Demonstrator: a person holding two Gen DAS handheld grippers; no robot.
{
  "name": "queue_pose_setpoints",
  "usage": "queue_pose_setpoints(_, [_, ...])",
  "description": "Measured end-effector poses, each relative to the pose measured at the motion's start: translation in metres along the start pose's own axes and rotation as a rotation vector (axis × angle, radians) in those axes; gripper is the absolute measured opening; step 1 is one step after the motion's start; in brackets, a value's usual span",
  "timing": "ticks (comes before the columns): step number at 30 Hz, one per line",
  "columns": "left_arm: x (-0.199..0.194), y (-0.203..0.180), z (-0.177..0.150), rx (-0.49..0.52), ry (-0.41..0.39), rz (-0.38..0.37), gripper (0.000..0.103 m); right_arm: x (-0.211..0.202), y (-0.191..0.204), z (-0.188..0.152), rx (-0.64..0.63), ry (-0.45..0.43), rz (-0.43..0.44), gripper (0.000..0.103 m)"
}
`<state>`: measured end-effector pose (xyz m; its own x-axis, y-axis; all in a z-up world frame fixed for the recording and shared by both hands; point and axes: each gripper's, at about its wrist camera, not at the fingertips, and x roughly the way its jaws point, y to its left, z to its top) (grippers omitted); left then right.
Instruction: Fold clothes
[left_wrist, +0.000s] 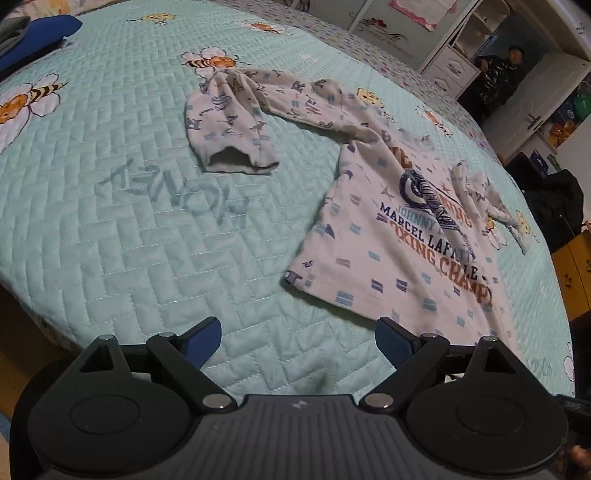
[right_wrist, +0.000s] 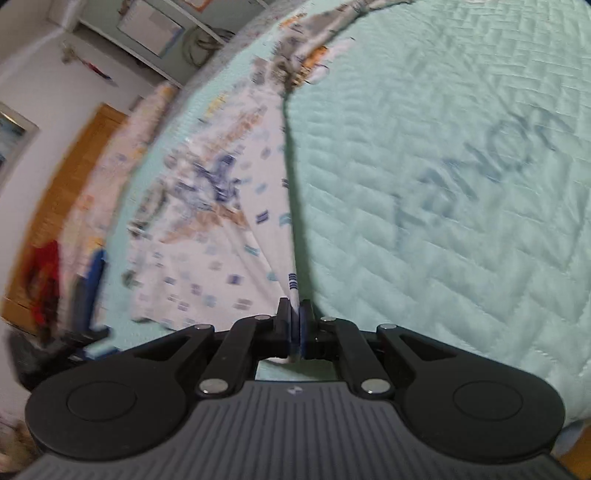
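A white long-sleeved shirt (left_wrist: 399, 236) with blue and orange lettering lies on the pale green quilted bedspread (left_wrist: 155, 229). One sleeve (left_wrist: 229, 125) stretches toward the bed's middle, bunched at its cuff. My left gripper (left_wrist: 297, 338) is open above the bedspread just short of the shirt's near hem, with nothing between its fingers. In the right wrist view my right gripper (right_wrist: 295, 321) is shut on the hem of the shirt (right_wrist: 221, 221), and the cloth runs taut away from the pads. That view is blurred by motion.
A blue cloth and other folded things (left_wrist: 37, 33) lie at the bed's far left corner. A person (left_wrist: 498, 77) stands in a doorway beyond the bed. White cabinets (left_wrist: 450, 55) and dark bags (left_wrist: 554, 199) stand at the right edge. A wooden floor (right_wrist: 66, 177) shows beside the bed.
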<state>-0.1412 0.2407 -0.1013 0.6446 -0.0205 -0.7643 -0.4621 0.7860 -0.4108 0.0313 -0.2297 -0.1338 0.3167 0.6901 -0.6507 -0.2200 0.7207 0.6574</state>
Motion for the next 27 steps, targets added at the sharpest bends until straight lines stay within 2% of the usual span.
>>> queue_pose_setpoints(3, [0.004, 0.004, 0.004, -0.023, -0.027, -0.013, 0.092, 0.003, -0.006, -0.004, 0.039, -0.034, 0.004, 0.005])
queue_pose_setpoints(4, [0.007, 0.007, 0.006, -0.044, -0.033, -0.017, 0.092, 0.001, -0.008, -0.005, 0.057, -0.053, 0.011, 0.008])
queue_pose_setpoints(6, [0.016, 0.015, 0.013, -0.1, -0.044, -0.036, 0.092, -0.008, -0.018, -0.008, 0.129, -0.1, 0.029, 0.016])
queue_pose_setpoints(8, [0.025, 0.021, 0.021, -0.148, -0.06, -0.051, 0.093, -0.025, -0.024, -0.013, 0.185, -0.169, 0.061, 0.035])
queue_pose_setpoints(11, [0.036, 0.025, 0.03, -0.183, -0.08, -0.091, 0.093, -0.048, -0.022, -0.02, 0.191, -0.224, 0.098, 0.037])
queue_pose_setpoints(15, [0.052, 0.027, 0.039, -0.164, -0.068, -0.153, 0.093, -0.069, -0.016, -0.027, 0.178, -0.248, 0.098, 0.042])
queue_pose_setpoints(18, [0.06, 0.028, 0.044, -0.114, -0.04, -0.207, 0.093, -0.078, -0.015, -0.03, 0.198, -0.264, 0.115, 0.052])
queue_pose_setpoints(24, [0.064, 0.023, 0.04, -0.045, 0.016, -0.31, 0.093, -0.08, -0.001, -0.026, 0.166, -0.265, 0.13, 0.056])
queue_pose_setpoints(27, [0.069, 0.022, 0.038, -0.036, 0.027, -0.319, 0.088, -0.076, 0.004, -0.026, 0.176, -0.259, 0.146, 0.067])
